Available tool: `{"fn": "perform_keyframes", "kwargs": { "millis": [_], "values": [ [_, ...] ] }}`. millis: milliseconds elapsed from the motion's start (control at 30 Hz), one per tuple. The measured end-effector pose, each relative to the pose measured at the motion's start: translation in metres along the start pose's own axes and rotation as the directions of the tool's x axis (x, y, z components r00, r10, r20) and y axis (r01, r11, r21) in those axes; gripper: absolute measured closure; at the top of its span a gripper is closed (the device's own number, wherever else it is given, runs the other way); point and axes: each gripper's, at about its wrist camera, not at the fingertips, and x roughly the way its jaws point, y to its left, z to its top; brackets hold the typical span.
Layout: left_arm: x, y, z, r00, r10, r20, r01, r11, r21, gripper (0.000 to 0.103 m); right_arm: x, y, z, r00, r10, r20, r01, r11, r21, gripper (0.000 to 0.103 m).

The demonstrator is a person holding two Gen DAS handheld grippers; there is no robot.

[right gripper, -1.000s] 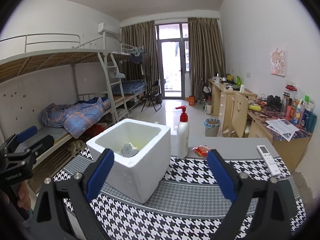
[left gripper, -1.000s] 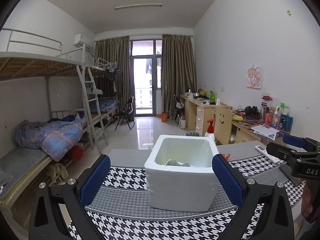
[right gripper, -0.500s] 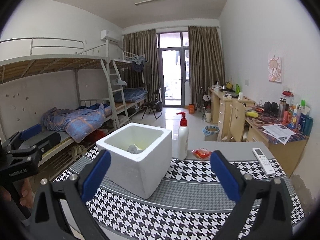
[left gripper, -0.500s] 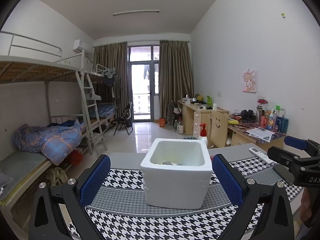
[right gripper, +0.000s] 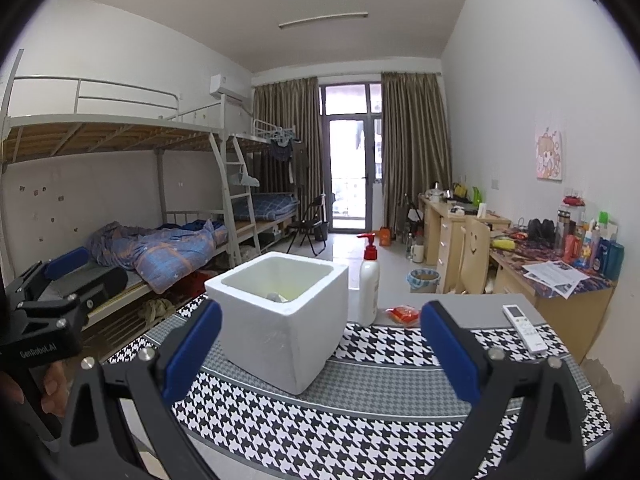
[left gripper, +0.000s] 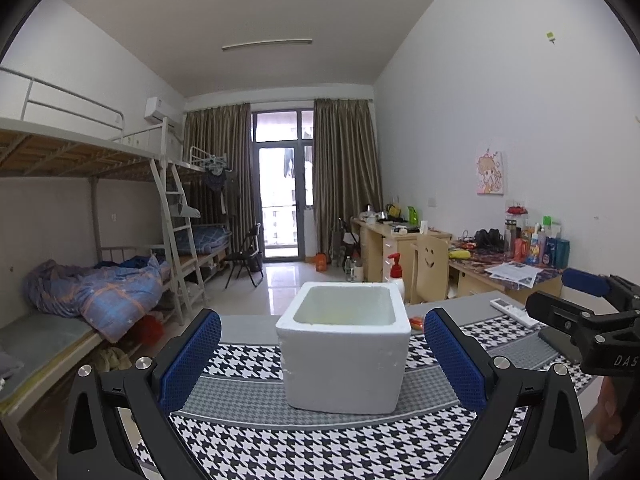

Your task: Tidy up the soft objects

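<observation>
Both claws stand wide with nothing between the pads. The left claw [left gripper: 322,354] frames the white foam box [left gripper: 344,364] from straight in front; the right claw [right gripper: 320,354] sees the same box [right gripper: 280,320] off its left side, corner on. Neither touches it. The box sits on a houndstooth mat [right gripper: 380,412] covering the table. Inside, a small grey soft item [right gripper: 275,297] shows low against the inner wall in the right view; the left view does not show it. Behind the box stand a pump bottle [right gripper: 369,280] and an orange packet [right gripper: 402,314], with a remote control [right gripper: 524,328] well apart to the right.

Judgement: no soft item remains visible on the mat, so sorting looks near complete. If another pickup follows, approach from above the rim, keep the pads clear of the brittle foam walls, and pinch the fabric at its bulk.
</observation>
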Motion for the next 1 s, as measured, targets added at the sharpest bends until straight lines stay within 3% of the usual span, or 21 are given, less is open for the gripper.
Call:
{"fn": "perform_keyframes", "kwargs": {
  "millis": [1000],
  "values": [
    [-0.02, -0.005, -0.036, 1.0, -0.001, -0.019, 0.001, 0.999, -0.04, 0.001, -0.028, 0.008, -0.037, 0.999, 0.024, 0.039, -0.024, 1.0, -0.015, 0.002]
  ]
}}
